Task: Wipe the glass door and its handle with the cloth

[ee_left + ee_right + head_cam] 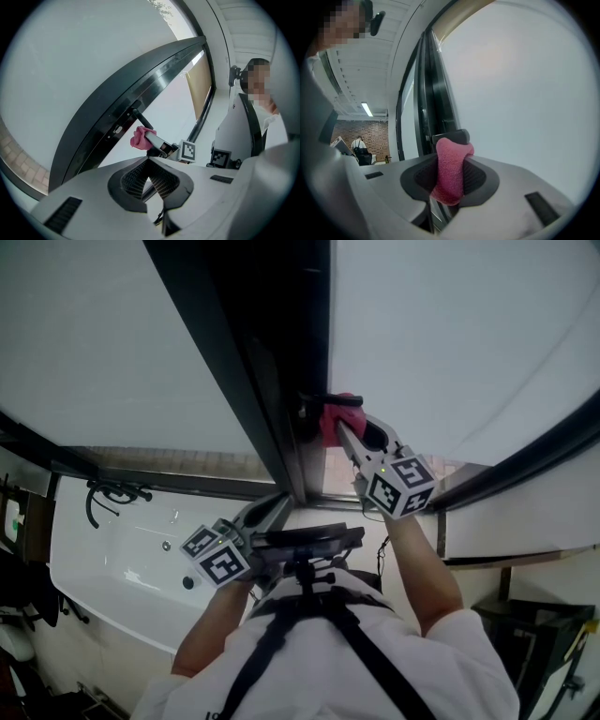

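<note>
right gripper [450,161] is clamped on the pink cloth [449,183], which is pressed against the handle [453,136] of the glass door [520,93] for wiping; left gripper [149,165] is held closed, empty, aside.

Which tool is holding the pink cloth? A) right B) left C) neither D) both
A: the right gripper view shows the pink cloth clamped in the jaws of the right tool, up against the door handle; the left tool is shut on nothing.
</note>
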Available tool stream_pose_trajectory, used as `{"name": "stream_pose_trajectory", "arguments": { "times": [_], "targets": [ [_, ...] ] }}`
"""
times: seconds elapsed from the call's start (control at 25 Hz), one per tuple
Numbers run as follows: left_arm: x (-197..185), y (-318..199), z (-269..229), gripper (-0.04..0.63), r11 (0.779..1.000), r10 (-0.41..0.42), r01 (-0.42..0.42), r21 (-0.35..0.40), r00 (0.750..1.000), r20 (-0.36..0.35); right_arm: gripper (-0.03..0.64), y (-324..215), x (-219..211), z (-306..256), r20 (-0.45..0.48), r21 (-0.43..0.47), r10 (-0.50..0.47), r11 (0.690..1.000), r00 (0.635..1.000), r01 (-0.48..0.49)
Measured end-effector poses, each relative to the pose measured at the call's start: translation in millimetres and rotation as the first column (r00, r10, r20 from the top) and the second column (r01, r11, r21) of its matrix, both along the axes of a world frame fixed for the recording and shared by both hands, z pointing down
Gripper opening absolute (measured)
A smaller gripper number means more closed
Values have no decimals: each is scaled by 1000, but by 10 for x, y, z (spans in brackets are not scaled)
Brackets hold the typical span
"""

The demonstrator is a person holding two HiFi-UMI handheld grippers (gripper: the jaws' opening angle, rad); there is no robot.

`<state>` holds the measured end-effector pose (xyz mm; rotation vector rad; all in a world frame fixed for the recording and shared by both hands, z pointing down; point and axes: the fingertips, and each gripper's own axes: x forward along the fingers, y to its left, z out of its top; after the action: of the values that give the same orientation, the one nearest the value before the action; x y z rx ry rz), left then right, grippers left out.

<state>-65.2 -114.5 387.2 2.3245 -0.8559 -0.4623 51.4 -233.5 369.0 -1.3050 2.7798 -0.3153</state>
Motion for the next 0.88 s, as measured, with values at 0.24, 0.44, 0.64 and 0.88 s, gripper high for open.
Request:
{"name": "stream_pose_trajectory", "arguments": {
  "times": [0.24,0.44,0.64,0.88],
  "targets": [
    [19,-5,24,-8,1000,10,-10,-8,1000,5,109,72,399,-42,19,39,104,994,994,-105],
    [59,16,60,-8,1000,20,-20,-18,1000,6,109,90,832,169,22,-1,246,969,969,-246],
    [56,4,97,-8,999,30,-29,-28,999,12,109,113,649,512,-64,-47,235,970,970,-238],
    [38,59,131,-8,999,19,-18,-43,1000,22,109,79,86,478,-226,51,131,991,965,-123]
  ]
}}
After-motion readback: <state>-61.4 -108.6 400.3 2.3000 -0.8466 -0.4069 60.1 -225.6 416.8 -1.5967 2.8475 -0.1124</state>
